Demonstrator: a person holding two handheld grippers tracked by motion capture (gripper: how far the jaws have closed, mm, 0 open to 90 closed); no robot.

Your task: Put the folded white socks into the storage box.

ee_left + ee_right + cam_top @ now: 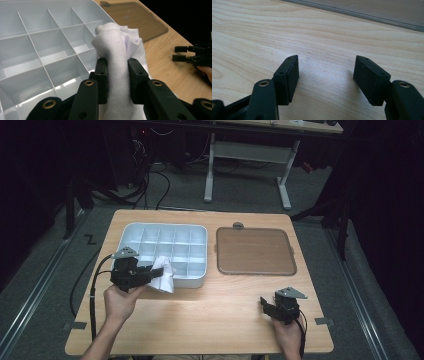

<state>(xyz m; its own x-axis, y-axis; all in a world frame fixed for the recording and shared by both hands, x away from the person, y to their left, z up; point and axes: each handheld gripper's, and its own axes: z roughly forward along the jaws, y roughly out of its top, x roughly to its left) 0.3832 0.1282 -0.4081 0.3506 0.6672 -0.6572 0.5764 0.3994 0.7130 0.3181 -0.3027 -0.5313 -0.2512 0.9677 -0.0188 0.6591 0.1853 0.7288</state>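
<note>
Up close, left gripper [117, 75] pads pinching white cloth [117, 50] beside tray [37, 50].

Two hands, one tool each, both low over the table [215, 320].

The left tool [156, 273], held from below by the left hand [119, 301] at the table's near-left part, points toward the table's middle with its jaws pressed together on a white cloth [117, 67]. The right tool [326, 75], in the right hand [289, 334] at the table's near-right corner, has its jaws spread apart with nothing between.
</note>
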